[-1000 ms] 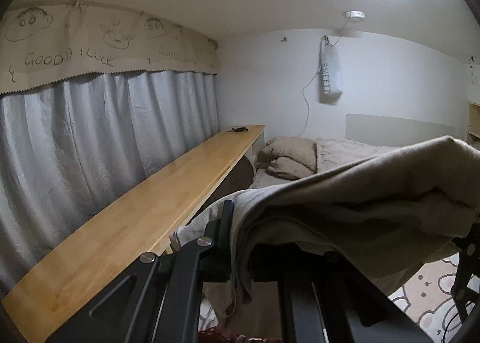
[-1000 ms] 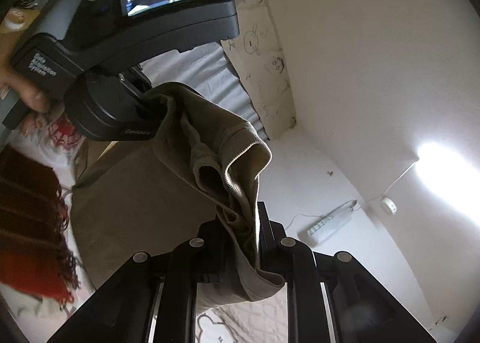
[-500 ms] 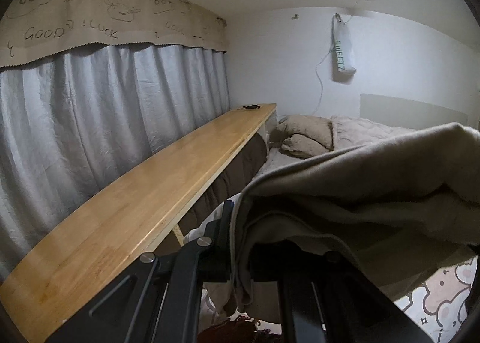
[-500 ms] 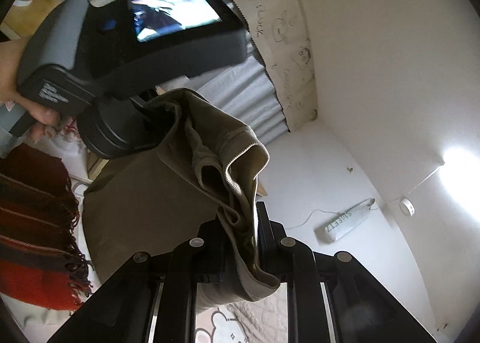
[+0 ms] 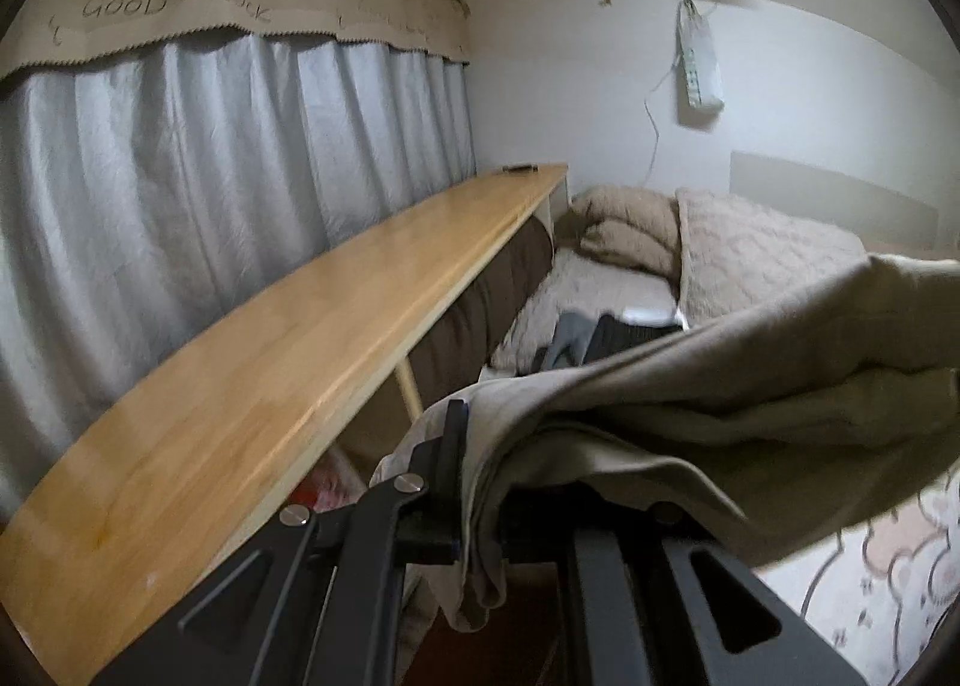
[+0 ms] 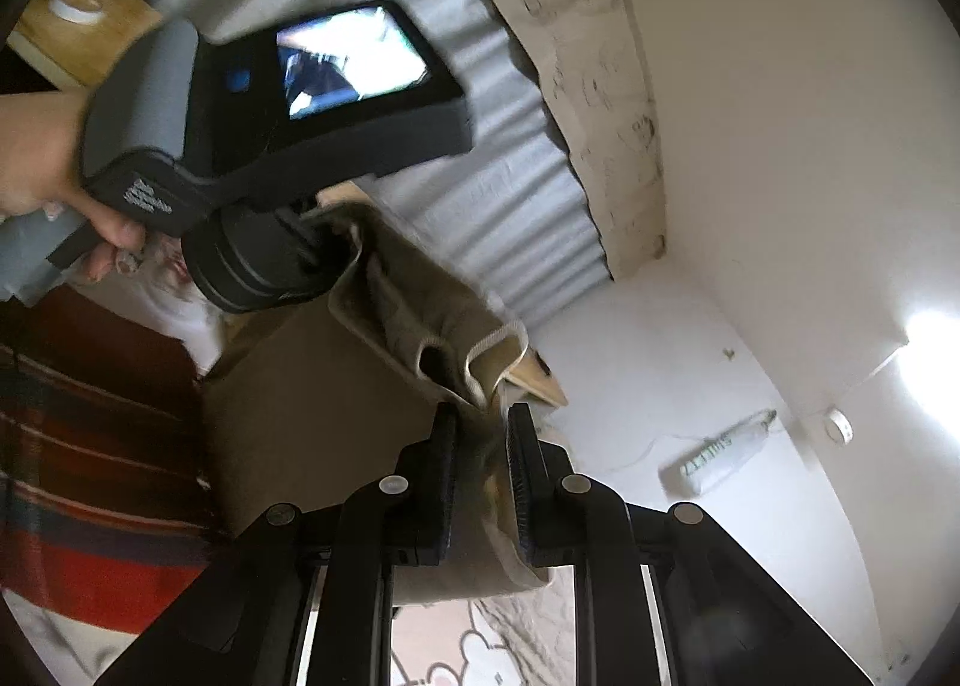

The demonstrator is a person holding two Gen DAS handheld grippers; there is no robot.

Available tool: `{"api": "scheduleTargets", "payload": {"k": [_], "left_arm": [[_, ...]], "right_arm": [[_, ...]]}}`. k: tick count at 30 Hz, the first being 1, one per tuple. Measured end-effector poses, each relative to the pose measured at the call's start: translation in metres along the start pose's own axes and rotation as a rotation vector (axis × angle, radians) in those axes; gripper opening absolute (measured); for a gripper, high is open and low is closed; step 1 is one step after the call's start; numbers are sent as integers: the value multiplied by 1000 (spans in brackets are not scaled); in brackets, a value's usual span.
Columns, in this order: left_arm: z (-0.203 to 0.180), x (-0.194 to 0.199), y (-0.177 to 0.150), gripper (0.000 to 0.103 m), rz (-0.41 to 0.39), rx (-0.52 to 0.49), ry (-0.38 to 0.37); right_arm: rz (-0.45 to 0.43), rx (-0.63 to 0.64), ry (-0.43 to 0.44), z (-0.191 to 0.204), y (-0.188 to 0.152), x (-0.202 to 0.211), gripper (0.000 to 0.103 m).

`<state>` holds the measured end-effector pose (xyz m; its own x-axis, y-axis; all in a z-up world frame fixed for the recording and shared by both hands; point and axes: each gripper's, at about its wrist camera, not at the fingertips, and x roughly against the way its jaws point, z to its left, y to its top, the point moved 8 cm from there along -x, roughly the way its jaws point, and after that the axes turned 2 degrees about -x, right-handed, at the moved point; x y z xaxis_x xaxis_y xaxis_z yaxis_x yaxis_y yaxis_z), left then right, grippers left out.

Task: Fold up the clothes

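Observation:
A khaki garment (image 5: 720,398) hangs in the air, stretched between both grippers. My left gripper (image 5: 474,482) is shut on one bunched edge of it; the cloth drapes over and hides the right finger. In the right wrist view the same khaki garment (image 6: 414,320) runs from my right gripper (image 6: 480,446), shut on a ribbed hem, up to the left gripper's body (image 6: 258,260), which a person's hand (image 6: 42,158) holds. The rest of the cloth sags below between the two.
A long wooden shelf (image 5: 270,362) runs along the grey curtain (image 5: 180,194) on the left. Beyond lies a bed with beige bedding (image 5: 720,242) and dark folded clothes (image 5: 600,338). A red striped blanket (image 6: 90,458) lies lower left in the right wrist view.
The left gripper has sunk and tipped downward, so more of the shelf and bed shows. The garment has stretched out between the grippers. Both grips held.

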<state>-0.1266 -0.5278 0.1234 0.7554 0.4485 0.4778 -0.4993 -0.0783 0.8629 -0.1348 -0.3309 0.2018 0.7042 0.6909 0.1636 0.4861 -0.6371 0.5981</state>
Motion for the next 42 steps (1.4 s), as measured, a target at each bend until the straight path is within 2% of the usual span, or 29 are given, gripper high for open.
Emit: {"api": "scheduleTargets", "payload": {"k": [1,2,6,9,12,13,15,16,17,18,19,22,25,29,34,38,42], "left_arm": [[3,4,-11,8,10,-10,-3],[5,9,-22,8,17,-19,-9],[10,33,-70,8,28,-34,-51],[7,54,-106,8,11,-39,-90],[12,63,-148,8,31,-7,-107],[15,64,-160,8,39,6,-107],[23,61,-179,8,53,31,-99],[25,60,-185,8,60,43,-99],[26,57,-190,8,66,51,-99],[25,56,-192,8,67,50,-98],[24,55,-192,8,63,46,-98],[20,58,-186,8,46,54,-112],[18,60,-178,8,42,51,-118],[16,57,-165,8,57,45,-127],[7,54,-148,8,61,-5,-124],[-3,58,-134,7,38,-37,-148],[-14,60,-128,7,32,-91,-170]], "right_arm": [[-14,1,12,5,3,8,13],[-29,-2,28,11,6,17,0],[-53,-68,149,41,9,44,0],[-80,-187,256,58,-7,71,0],[-124,-332,359,82,-18,104,0],[-133,-370,375,102,-24,100,0],[-125,-374,337,129,-47,100,4],[-117,-359,306,140,-59,105,21],[-104,-328,261,157,-68,108,62],[-98,-277,208,175,-77,108,80],[-103,-218,173,189,-87,109,85],[-129,-64,92,226,-113,114,84],[-138,-33,53,242,-106,103,83],[-127,-47,75,251,-91,96,83],[-135,-107,146,274,-45,97,83],[-111,-138,69,291,-12,78,83],[-53,-174,-43,295,4,54,83]]}}
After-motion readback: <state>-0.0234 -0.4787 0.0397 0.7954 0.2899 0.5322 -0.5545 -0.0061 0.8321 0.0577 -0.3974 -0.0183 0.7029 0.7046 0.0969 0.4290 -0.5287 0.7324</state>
